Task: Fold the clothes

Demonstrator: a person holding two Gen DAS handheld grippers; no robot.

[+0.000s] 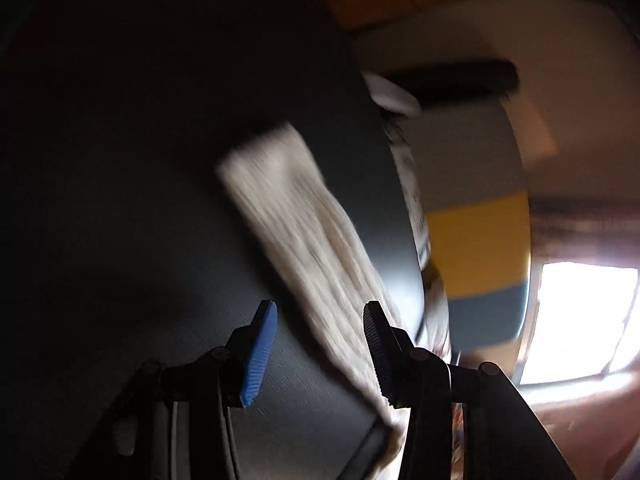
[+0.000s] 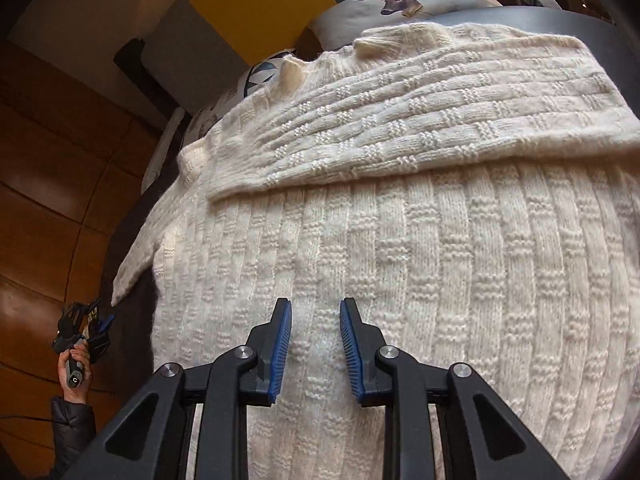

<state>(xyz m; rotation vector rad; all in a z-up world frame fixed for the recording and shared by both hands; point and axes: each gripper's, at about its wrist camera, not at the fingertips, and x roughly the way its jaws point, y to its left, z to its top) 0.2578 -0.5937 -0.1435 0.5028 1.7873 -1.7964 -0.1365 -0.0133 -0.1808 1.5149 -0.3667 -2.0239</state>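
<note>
A: Right hand-held gripper (image 2: 315, 350)?
B: Hanging over the cream knit sweater (image 2: 400, 264), 2 blue-padded fingers (image 2: 280, 354) apart, nothing between them. Released.
A: Sweater position?
B: Spread flat on the dark desk (image 2: 600, 34), covering most of it. 1 sleeve (image 2: 420, 120) is folded across the chest. The other sleeve (image 2: 134, 268) runs off toward the desk's left edge.
A: Left hand-held gripper (image 1: 320, 354)?
B: Left wrist view is motion-blurred. Fingers wide apart, the cream sleeve (image 1: 304, 240) lies in the gap against the dark desk (image 1: 140, 160), not pinched. Released too.
A: Seen from the right camera?
B: Yes, small at far left, left hand-held gripper (image 2: 94, 320) just beside the sleeve tip, off the desk's left edge. A hand (image 2: 74, 372) in a dark puffy sleeve (image 2: 72, 424) holds its handle.
A: Background?
B: A deer-print cushion (image 2: 400, 0) beyond the far edge of the desk, orange wood panels (image 2: 48, 184) at left.
</note>
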